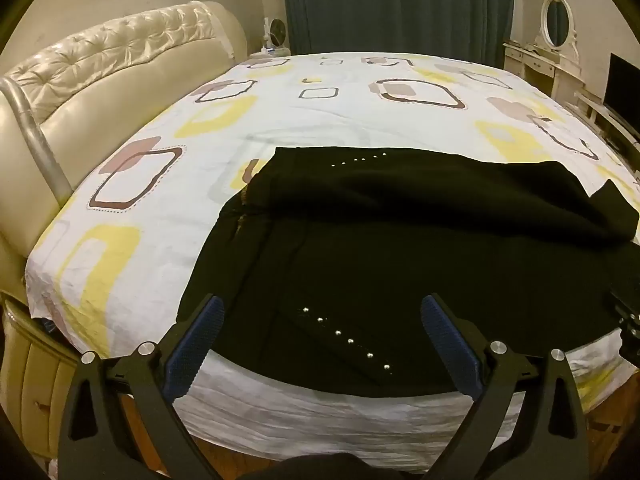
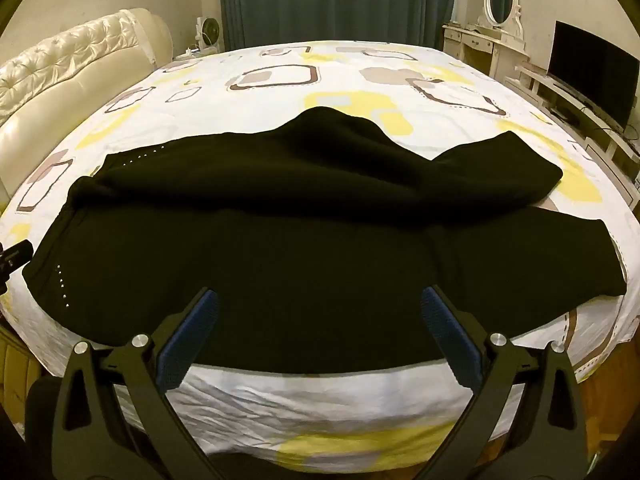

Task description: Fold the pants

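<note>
Black pants (image 1: 400,248) lie spread near the front edge of the bed (image 1: 280,120), with rows of small silver studs at the waist end on the left. In the right wrist view the pants (image 2: 300,220) stretch across the bed, the two legs running to the right, the far one rumpled. My left gripper (image 1: 320,312) hangs open above the studded waist part, nothing between its blue pads (image 1: 196,344). My right gripper (image 2: 318,304) is open too, above the pants' middle near the front edge. The right gripper's tip (image 1: 628,316) shows at the left wrist view's right edge.
The bed's patterned sheet (image 2: 360,80) is white with yellow and brown squares. A cream tufted headboard (image 1: 112,64) stands at the left. Dark curtains (image 2: 332,0) hang behind. A dressing table with an oval mirror (image 2: 500,0) and a television (image 2: 592,68) stand at the right.
</note>
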### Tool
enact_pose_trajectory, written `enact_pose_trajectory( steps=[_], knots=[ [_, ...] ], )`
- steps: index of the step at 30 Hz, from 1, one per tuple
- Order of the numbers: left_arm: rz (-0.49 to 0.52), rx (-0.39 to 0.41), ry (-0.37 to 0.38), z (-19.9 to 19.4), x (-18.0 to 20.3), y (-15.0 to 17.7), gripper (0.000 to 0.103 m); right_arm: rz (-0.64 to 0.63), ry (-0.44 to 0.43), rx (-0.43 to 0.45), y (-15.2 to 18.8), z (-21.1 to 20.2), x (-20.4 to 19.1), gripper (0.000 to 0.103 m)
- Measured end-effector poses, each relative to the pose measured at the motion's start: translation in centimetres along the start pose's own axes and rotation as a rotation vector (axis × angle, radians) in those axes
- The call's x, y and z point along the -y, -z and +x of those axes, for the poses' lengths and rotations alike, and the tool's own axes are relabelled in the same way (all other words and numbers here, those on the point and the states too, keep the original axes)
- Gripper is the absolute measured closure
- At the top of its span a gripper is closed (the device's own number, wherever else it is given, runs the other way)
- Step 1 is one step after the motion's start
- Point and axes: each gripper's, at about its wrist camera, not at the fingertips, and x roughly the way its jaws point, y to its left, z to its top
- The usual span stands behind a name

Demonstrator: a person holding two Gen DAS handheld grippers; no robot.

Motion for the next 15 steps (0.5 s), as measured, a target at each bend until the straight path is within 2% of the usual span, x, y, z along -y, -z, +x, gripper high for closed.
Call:
enact_pose_trajectory(
  steps=[15],
  knots=[
    [0.006,0.015,0.002,-0.30,0.46,0.21,0.004,-0.001,0.002,-0.004,-0.08,0.38,-0.36,0.002]
  ],
)
